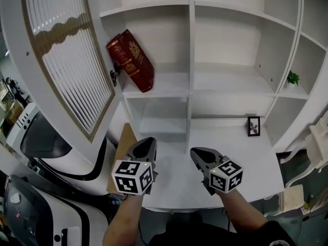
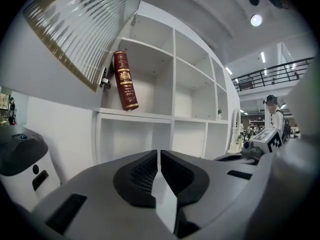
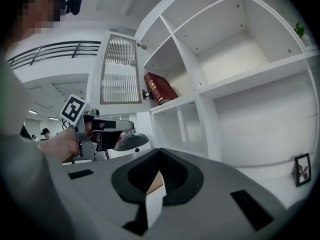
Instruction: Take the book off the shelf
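Well short of the book (image 1: 130,60), left claw (image 1: 146,141) and right claw (image 1: 198,154) hover, both closed.

light: bright, even | source: ceiling lamp (image 2: 256,20) | shadows: soft | edges: fisheye bend, dark corners
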